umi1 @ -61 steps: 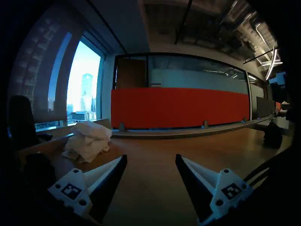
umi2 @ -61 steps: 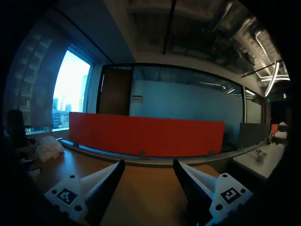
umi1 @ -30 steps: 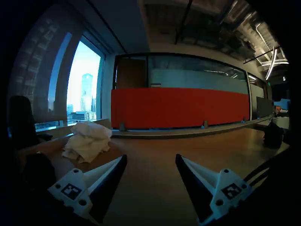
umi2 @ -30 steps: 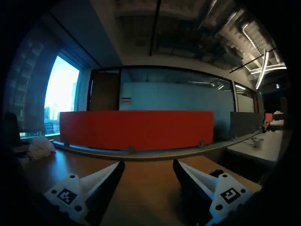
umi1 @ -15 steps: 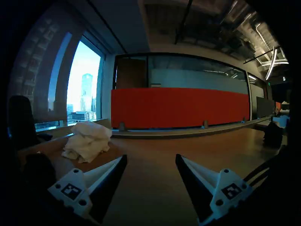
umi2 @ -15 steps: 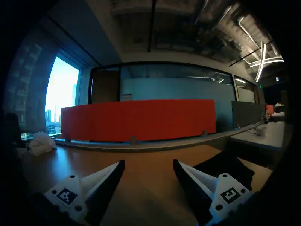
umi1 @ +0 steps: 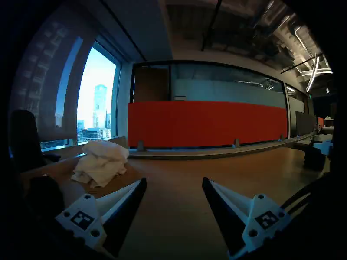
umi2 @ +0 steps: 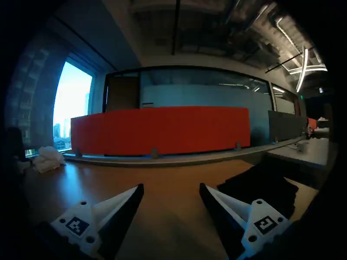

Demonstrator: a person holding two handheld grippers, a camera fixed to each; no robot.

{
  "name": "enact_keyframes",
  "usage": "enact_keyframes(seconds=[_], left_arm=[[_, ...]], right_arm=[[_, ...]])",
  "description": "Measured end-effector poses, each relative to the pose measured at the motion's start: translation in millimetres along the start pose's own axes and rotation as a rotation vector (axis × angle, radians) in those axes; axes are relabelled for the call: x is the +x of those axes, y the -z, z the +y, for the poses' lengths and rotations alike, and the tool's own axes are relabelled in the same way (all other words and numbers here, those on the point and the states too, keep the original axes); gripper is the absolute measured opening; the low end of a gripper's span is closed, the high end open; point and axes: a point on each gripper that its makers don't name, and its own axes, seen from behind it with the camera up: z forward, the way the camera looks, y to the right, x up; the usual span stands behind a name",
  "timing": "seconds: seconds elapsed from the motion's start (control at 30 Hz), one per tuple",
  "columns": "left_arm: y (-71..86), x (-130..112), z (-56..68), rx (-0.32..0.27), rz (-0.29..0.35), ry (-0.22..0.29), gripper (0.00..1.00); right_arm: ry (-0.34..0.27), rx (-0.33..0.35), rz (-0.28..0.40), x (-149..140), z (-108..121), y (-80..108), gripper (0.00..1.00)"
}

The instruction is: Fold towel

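Left gripper view: left gripper [umi1: 173,184], fingers spread, empty (ready to grasp); white towel [umi1: 102,162] heaped left of red panel [umi1: 208,123]. Right gripper [umi2: 171,188] likewise spread; dark stack [umi2: 260,186] right of panel.

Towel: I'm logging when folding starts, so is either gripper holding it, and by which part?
Nothing is held: left gripper and right gripper are open; the white towel lies crumpled, untouched.
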Motion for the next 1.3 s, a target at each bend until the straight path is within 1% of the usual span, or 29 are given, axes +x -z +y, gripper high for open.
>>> enact_keyframes(seconds=[0.2,0.47,1.3], left_arm=[[0.3,-0.2,-0.2,0.0,0.0,0.0,0.95],[0.1,0.1,0.2,0.0,0.0,0.0,0.95],[0.6,0.0,-0.5,0.0,0.0,0.0,0.95]], right_arm=[[0.012,0.006,-0.002,-1.3,-2.0,2.7,0.99],[0.045,0.02,0.004,-4.7,-8.3,3.5,0.99],[0.042,0.021,0.003,-5.4,-8.0,1.9,0.99]])
